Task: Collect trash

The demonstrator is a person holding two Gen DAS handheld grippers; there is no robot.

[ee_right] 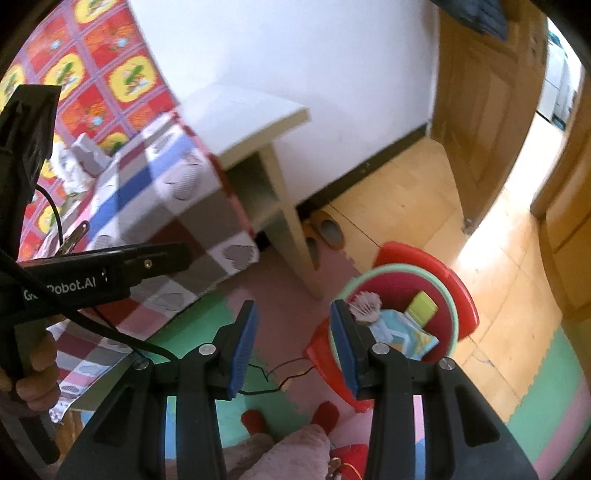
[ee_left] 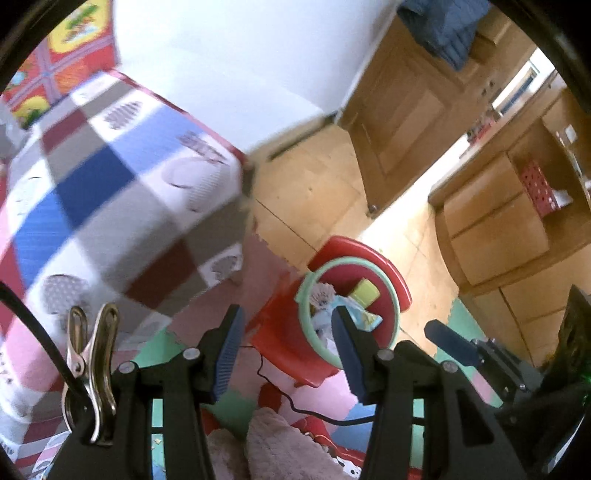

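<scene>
A blue, white, brown and maroon checked cloth (ee_left: 122, 192) with grey hearts is seen at left, a red bin (ee_right: 399, 325) with a mint-green rim at lower right, and green and pink foam mats (ee_right: 546, 384) over yellow-tan flooring (ee_right: 406, 192).

A bed with a checked blue, white, grey and maroon cover (ee_left: 122, 192) fills the left of both views. Behind it, upper left, hangs a red and yellow patterned cloth (ee_right: 107, 74). A white side table (ee_right: 251, 122) stands against the white wall beside the bed, with brown slippers (ee_right: 327, 227) on the floor under its edge. A wooden door (ee_left: 402, 110) takes the upper right, a dark blue garment (ee_left: 443, 29) hanging over its top. Wooden drawers (ee_left: 491, 229) sit at right. Pink and green foam mats (ee_right: 546, 391) cover the floor along the bottom.
</scene>
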